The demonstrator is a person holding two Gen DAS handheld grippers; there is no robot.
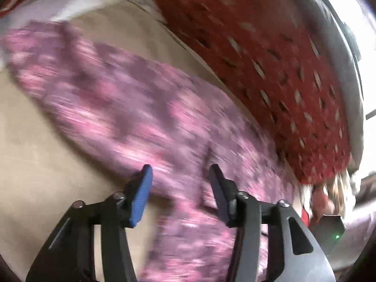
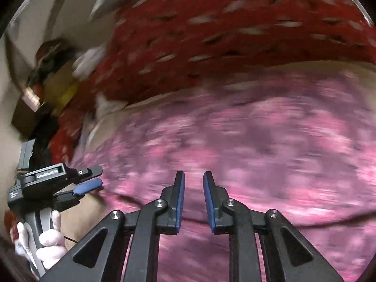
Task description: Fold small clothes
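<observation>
A pink and purple patterned garment (image 1: 131, 108) lies spread on a beige surface (image 1: 30, 155). It also fills the right wrist view (image 2: 258, 145). Both views are motion-blurred. My left gripper (image 1: 181, 174) is open, its fingers straddling the garment's near edge just above it, holding nothing. It also shows at the left of the right wrist view (image 2: 94, 178), held by a white-gloved hand (image 2: 51, 242). My right gripper (image 2: 193, 176) is open with a narrow gap, hovering over the garment's near part, empty.
A red cloth with white and black marks (image 1: 270, 65) lies beyond the garment along the far side, also in the right wrist view (image 2: 211, 42). Boxes and clutter (image 2: 47, 82) sit at the far left. A white garment piece (image 1: 70, 7) lies at the top left.
</observation>
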